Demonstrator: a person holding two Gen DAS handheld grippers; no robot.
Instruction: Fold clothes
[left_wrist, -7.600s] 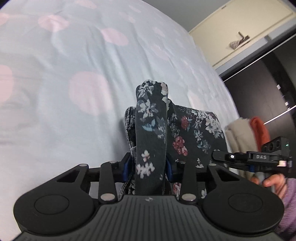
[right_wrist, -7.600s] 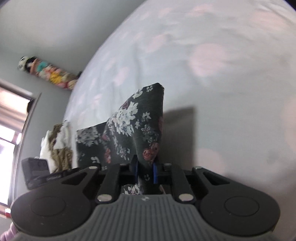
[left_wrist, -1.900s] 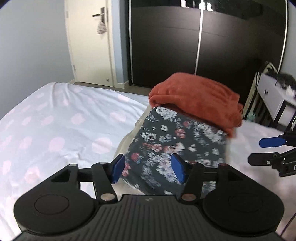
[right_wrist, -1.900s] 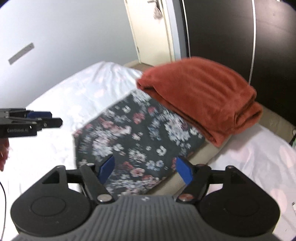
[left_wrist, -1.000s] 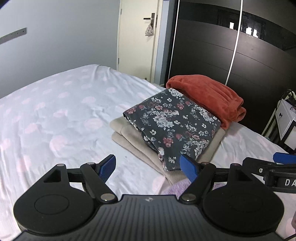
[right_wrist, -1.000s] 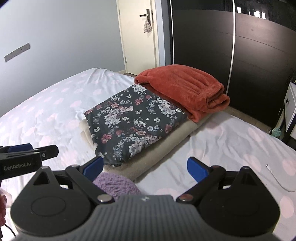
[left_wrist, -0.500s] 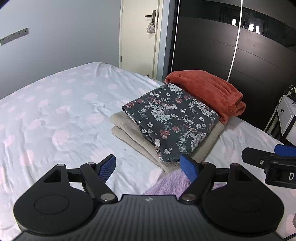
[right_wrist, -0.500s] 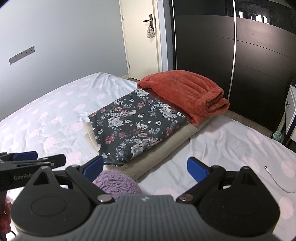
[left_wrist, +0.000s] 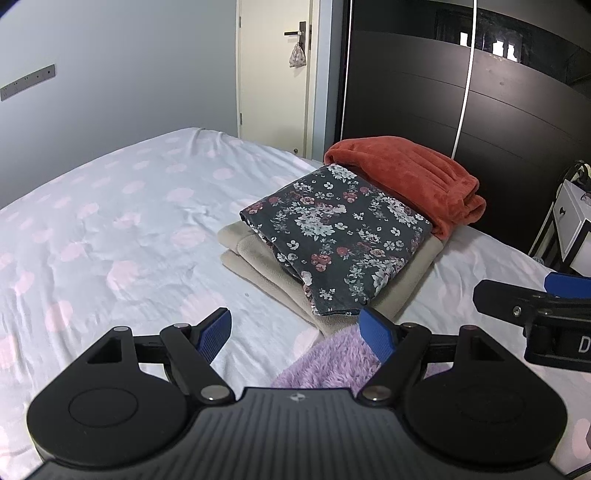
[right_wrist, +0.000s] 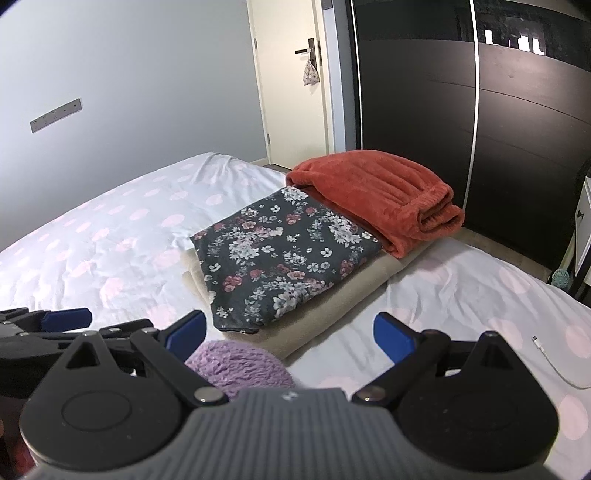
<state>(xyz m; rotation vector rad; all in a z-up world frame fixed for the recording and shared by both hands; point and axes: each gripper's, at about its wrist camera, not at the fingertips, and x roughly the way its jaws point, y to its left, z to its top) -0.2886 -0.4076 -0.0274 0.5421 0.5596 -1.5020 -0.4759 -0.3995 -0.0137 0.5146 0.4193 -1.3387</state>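
A folded dark floral garment (left_wrist: 336, 236) (right_wrist: 280, 258) lies flat on a folded beige garment (left_wrist: 251, 258) (right_wrist: 332, 306) on the bed. A folded rust-orange fleece (left_wrist: 406, 181) (right_wrist: 373, 199) lies on the far end of the same pile. My left gripper (left_wrist: 299, 336) is open and empty, held back from the pile above the sheet. My right gripper (right_wrist: 291, 332) is open and empty, also short of the pile. A fuzzy purple sleeve (left_wrist: 328, 365) (right_wrist: 236, 365) shows under both grippers.
The bed has a white sheet with pink dots (left_wrist: 110, 229). A dark sliding wardrobe (left_wrist: 461, 103) and a cream door (left_wrist: 277, 74) stand behind. A white nightstand (left_wrist: 572, 225) is at the right. A white cable (right_wrist: 554, 365) lies on the sheet.
Both grippers let go of the floral garment, which now lies folded on the pile. Both have opened wide and drawn back from the pile over the last second.
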